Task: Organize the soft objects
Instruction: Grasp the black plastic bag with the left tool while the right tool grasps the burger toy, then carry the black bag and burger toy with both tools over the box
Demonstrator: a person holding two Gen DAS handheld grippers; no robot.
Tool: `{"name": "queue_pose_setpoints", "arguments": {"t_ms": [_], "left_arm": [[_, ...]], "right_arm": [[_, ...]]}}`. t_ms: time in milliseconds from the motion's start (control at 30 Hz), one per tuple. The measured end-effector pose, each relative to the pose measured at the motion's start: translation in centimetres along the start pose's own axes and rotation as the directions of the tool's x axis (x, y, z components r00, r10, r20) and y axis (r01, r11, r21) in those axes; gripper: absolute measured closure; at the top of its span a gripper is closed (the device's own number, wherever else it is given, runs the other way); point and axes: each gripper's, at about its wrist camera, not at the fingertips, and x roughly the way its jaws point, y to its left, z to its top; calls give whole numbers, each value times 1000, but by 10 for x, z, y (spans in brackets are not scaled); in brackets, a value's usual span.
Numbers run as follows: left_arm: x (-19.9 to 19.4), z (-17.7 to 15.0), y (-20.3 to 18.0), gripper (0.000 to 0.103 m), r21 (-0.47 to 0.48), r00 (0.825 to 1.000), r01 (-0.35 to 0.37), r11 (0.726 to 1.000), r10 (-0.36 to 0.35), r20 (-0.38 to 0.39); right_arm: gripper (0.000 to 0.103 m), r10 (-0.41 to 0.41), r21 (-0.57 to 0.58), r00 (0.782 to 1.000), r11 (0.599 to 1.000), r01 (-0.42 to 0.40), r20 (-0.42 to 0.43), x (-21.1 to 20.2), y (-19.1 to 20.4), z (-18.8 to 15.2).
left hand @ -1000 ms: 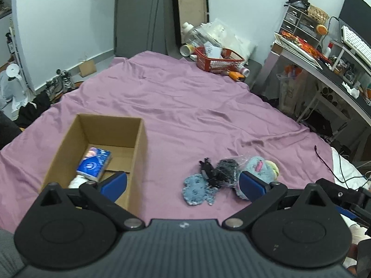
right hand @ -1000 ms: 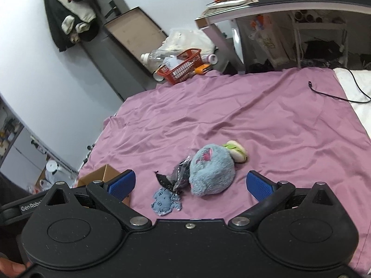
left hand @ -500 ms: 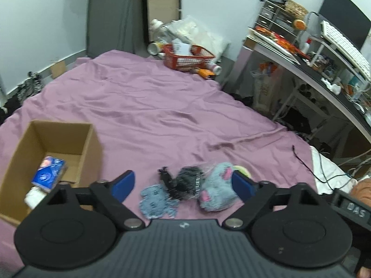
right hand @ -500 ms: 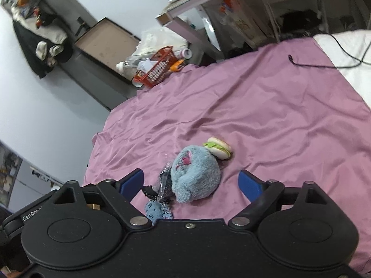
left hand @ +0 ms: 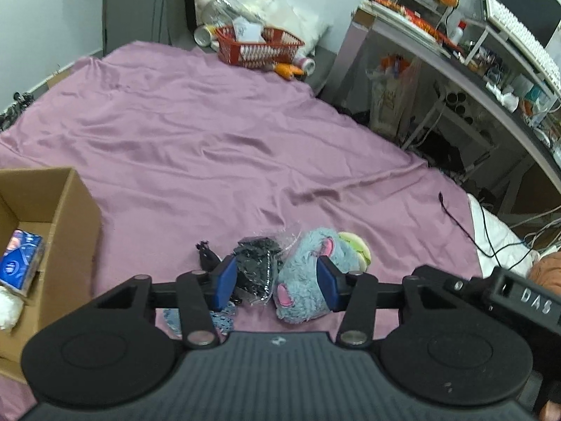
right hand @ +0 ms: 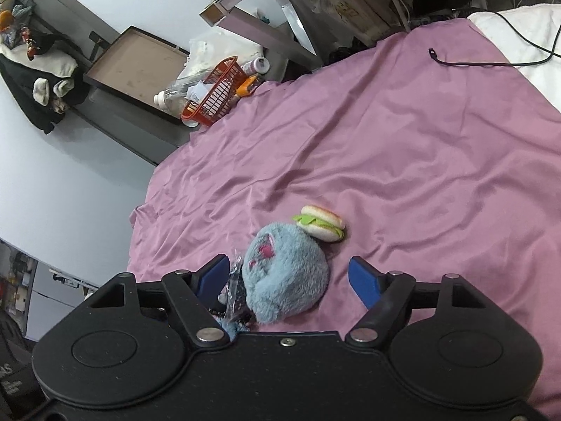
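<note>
Four soft things lie bunched together on the purple bed sheet (left hand: 217, 133), toward its near edge. One is a fluffy blue plush (left hand: 308, 280) with pink ears, the largest of the group. One small burger toy (right hand: 320, 224) rests against the plush's far side. One clear bag of black items (left hand: 261, 263) touches the plush on its left, and one blue patterned cloth piece (left hand: 221, 317) lies nearest, partly hidden behind the left tool's finger.

The left tool (left hand: 277, 282) hangs low over the bunch with its two blue fingers spread apart, one at the bag and one over the plush; whether they touch anything cannot be told. The right tool (right hand: 291, 280) is likewise spread wide, its fingers on either side of the plush and gripping nothing.

One open cardboard box (left hand: 63, 210) stands on the bed's left side, well apart from the bunch. Inside it sit one blue tissue pack (left hand: 21, 263) and one white fluffy thing (left hand: 7, 312), only partly in view.

One red basket (left hand: 257, 47) sits at the bed's far edge.
</note>
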Motion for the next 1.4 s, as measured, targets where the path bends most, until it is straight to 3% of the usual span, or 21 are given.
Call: {"name": "queue_pose_setpoints", "arguments": {"t_ms": [467, 733, 867, 967, 1033, 1133, 1167, 1400], "left_arm": [[73, 16, 5, 54, 18, 992, -52, 998, 54, -118], [96, 24, 12, 54, 7, 990, -34, 999, 35, -138], [99, 26, 12, 68, 22, 989, -28, 999, 31, -141], [99, 29, 12, 72, 23, 989, -20, 1000, 23, -148], [98, 30, 11, 74, 22, 989, -16, 1000, 19, -148], [94, 31, 12, 75, 12, 990, -5, 1000, 6, -143], [92, 30, 12, 75, 11, 990, 0, 1000, 2, -140], [69, 30, 6, 75, 19, 996, 20, 1000, -18, -87]], "right_arm": [[28, -11, 190, 998, 982, 23, -67, 55, -36, 22], [28, 3, 276, 994, 961, 28, -110, 89, -51, 26], [28, 14, 300, 993, 954, 21, -116, 102, -53, 29], [28, -2, 297, 992, 954, 40, -128, 110, -53, 29], [32, -18, 306, 991, 950, 58, -132, 113, -56, 28], [52, -17, 329, 992, 943, 57, -124, 114, -61, 28], [64, -4, 333, 993, 942, 44, -119, 113, -62, 28], [69, -6, 295, 998, 955, 26, -68, 91, -53, 28]]}}
